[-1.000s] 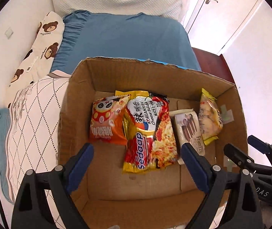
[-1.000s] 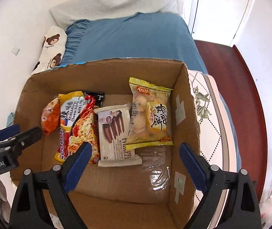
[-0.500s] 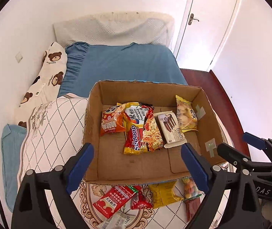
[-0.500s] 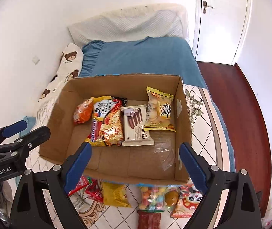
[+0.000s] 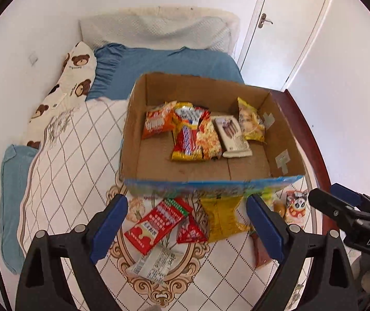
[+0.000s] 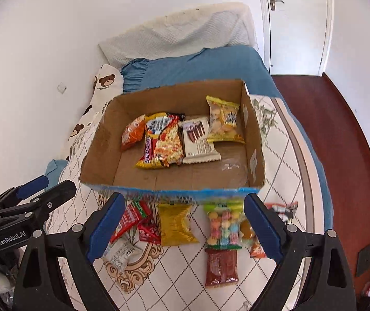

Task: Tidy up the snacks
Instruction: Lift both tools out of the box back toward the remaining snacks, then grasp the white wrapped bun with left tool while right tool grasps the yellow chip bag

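A cardboard box (image 5: pixel 286 140) (image 6: pixel 252 134) sits on the bed with several snack packs lined up inside: an orange bag (image 5: pixel 156 124), a Sedaap noodle pack (image 5: pixel 192 137) (image 6: pixel 161 142), a white biscuit pack (image 5: pixel 233 134) (image 6: pixel 198 140) and a yellow bag (image 5: pixel 249 120) (image 6: pixel 224 121). Loose packs lie in front of the box: a red pack (image 5: pixel 159 221), a gold pouch (image 5: pixel 221 217) (image 6: pixel 176 224), a candy bag (image 6: pixel 222 224), a brown pack (image 6: pixel 221 267). My left gripper (image 5: pixel 187 223) and right gripper (image 6: pixel 182 224) both hang open above these loose packs, holding nothing.
The bed has a white diamond-pattern quilt (image 5: pixel 63 160), a blue sheet (image 6: pixel 205 67) and a bear-print pillow (image 5: pixel 68 88). A white wall runs along the left. A door (image 5: pixel 286 23) and dark red floor (image 6: pixel 340 140) lie to the right.
Both grippers have pulled back and up from over the box, so the box looks smaller and the loose packs in front of it have come into view. Both stayed open.
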Demonstrator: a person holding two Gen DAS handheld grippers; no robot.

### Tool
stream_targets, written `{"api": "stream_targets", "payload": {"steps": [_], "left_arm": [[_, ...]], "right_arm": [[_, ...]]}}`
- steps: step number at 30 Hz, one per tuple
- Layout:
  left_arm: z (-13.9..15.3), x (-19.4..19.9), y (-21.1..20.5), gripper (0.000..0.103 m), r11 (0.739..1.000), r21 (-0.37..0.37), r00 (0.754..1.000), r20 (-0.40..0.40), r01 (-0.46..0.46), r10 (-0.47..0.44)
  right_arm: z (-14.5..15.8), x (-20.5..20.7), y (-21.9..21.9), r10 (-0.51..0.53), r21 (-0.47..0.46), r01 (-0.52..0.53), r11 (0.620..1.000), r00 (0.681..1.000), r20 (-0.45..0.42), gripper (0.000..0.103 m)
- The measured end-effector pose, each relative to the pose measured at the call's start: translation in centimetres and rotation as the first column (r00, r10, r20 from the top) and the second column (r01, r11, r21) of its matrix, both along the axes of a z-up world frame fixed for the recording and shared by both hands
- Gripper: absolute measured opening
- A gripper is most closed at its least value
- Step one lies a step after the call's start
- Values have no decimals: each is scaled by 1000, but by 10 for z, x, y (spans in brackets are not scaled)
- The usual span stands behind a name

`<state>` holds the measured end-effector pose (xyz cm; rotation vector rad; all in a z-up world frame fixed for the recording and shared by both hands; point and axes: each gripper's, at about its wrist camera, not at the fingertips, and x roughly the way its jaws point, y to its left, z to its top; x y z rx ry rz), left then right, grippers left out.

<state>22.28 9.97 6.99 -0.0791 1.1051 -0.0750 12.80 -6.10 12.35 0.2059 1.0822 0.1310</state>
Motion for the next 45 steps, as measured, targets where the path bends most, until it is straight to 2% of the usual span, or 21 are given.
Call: {"api": "stream_targets", "payload": {"steps": [4, 7, 10, 12, 14, 17, 20, 22, 26, 30, 32, 36, 41, 43, 45], "left_arm": [[-59, -25, 19, 94, 999, 17, 987, -149, -50, 52], [-106, -39, 41, 93, 990, -17, 950, -284, -142, 132], [-140, -45, 51, 93, 983, -13, 923, -347, -182, 166], [-159, -42, 45, 93, 993, 22, 920, -373, -117, 117], [-175, -36, 33, 93, 998, 69, 920, -389, -15, 40], [-193, -29, 15, 93, 985, 148, 922, -387, 93, -29], [-205, -22, -2, 84, 971, 173, 920, -381, 168, -91], [-211, -21, -9, 68, 972, 148, 911, -397, 180, -108], [-216, -25, -12, 67, 986, 105, 906, -416, 126, -72], [-220, -39, -2, 67, 999, 52, 883, -468, 6, 19], [-221, -49, 2, 67, 999, 14, 869, -493, -45, 46], [-221, -67, 6, 67, 991, -77, 854, -517, -113, 57], [-233, -78, 4, 67, 985, -104, 843, -534, -140, 64], [-238, -71, 6, 67, 979, -112, 831, -549, -172, 84], [-239, -64, 8, 67, 977, -107, 838, -536, -183, 98]], "right_arm": [[-46, -23, -13, -49, 45, 55, 997, 993, -110, 95], [-82, -37, -23, -87, 55, 100, 994, 978, -192, 95], [-117, -48, -28, -98, 60, 118, 991, 959, -266, 92], [-133, -51, -25, -83, 57, 105, 993, 950, -300, 87], [-140, -49, -19, -59, 63, 82, 995, 951, -304, 82], [-143, -38, -2, -16, 41, 29, 999, 963, -270, 78], [-145, -21, 23, 32, 12, -30, 999, 969, -246, 76], [-151, -10, 39, 61, -9, -66, 998, 969, -241, 73], [-170, 15, 67, 84, -48, -100, 994, 961, -265, 72], [-194, 32, 92, 122, -93, -158, 983, 943, -311, 56], [-197, 32, 98, 143, -126, -190, 974, 938, -316, 52], [-191, 17, 92, 185, -111, -240, 964, 913, -363, 50], [-190, -35, 79, 249, -69, -310, 948, 861, -444, 50], [-192, -53, 71, 244, -50, -301, 952, 849, -469, 50], [-194, -67, 62, 224, -39, -277, 960, 847, -483, 50]]}}
